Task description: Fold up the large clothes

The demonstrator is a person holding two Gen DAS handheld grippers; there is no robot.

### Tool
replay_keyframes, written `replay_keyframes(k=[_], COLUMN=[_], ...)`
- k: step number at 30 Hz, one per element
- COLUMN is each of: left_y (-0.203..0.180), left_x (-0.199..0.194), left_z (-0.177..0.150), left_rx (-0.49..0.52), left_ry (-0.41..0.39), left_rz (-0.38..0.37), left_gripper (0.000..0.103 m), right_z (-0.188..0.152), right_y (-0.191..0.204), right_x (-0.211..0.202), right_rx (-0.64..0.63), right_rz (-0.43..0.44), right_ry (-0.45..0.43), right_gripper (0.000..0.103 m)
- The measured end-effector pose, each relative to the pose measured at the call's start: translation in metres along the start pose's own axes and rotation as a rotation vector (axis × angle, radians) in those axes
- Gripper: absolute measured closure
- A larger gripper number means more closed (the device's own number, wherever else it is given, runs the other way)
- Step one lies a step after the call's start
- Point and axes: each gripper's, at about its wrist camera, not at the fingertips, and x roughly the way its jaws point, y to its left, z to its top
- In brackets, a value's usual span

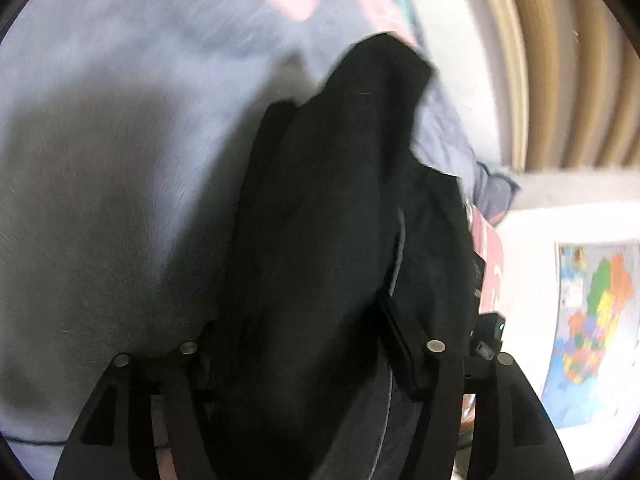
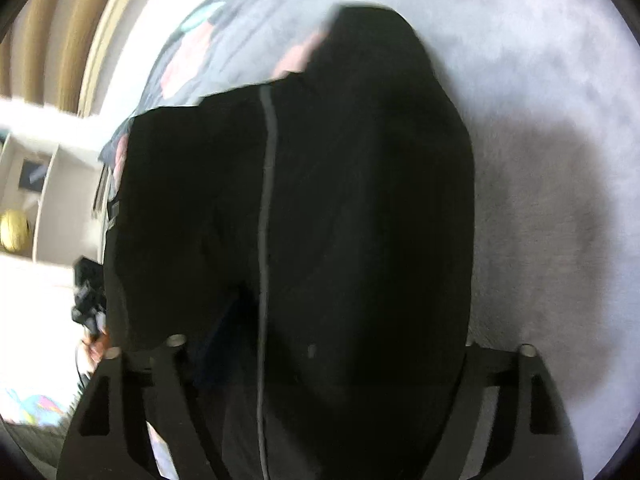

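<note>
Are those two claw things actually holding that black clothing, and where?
The black garment bunches between both grippers' jaws, left and right, but whether they pinch it, or which part, cannot be told.

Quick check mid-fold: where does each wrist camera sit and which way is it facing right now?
Left wrist view: sits on the left gripper, looks down along its fingers at the black garment draped between them, grey-blue bedspread behind, a map at right.
Right wrist view: sits on the right gripper, looks down at the same garment on the bedspread, white shelves at left.
Shared: garment with its grey seam, bedspread, curtain.
</note>
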Motion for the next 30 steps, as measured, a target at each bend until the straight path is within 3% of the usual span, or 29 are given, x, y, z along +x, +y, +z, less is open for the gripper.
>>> replay_keyframes(k=[1, 4, 5, 8, 13, 19, 24, 30], left_y=[-0.001, -0.023, -0.033, -0.058, -0.101, -0.127, -0.129, -0.077], left_x=[0.0, -0.016, -0.028, -0.056, -0.103, -0.168, -0.19, -0.179], left_z=[0.001, -0.016, -0.026, -0.056, -0.128, -0.223, -0.283, -0.325], left_rx=[0.005, 0.086, 0.111, 0.126, 0.172, 0.235, 0.228, 0.121], left_ry=[-0.014, -0.057, -0.079, -0.127, -0.205, -0.246, -0.218, -0.109], left_rz=[0.011, 0.046, 0.031, -0.016, -0.039, -0.07, -0.058, 0.033], left_gripper=[0.038, 0.064, 0.067, 0.07, 0.072, 0.072, 0.072, 0.071], right_z=[-0.001, -0.014, -0.022, -0.045, -0.109, -0.188, -0.246, -0.29], right_y=[0.002, 0.021, 0.033, 0.066, 0.123, 0.151, 0.152, 0.112], right_x=[-0.002, -0.022, -0.032, -0.058, -0.117, -0.173, -0.191, -0.142], right_rx=[0.0, -0.057, -0.091, -0.161, -0.252, -0.293, -0.273, -0.186], right_rz=[-0.007, -0.051, -0.072, -0.1, -0.073, -0.079, -0.108, -0.201], right_ry=[-0.005, -0.041, -0.058, -0.114, -0.229, -0.266, -0.196, -0.033], right_gripper=[0.021, 0.049, 0.061, 0.073, 0.077, 0.078, 0.077, 0.077])
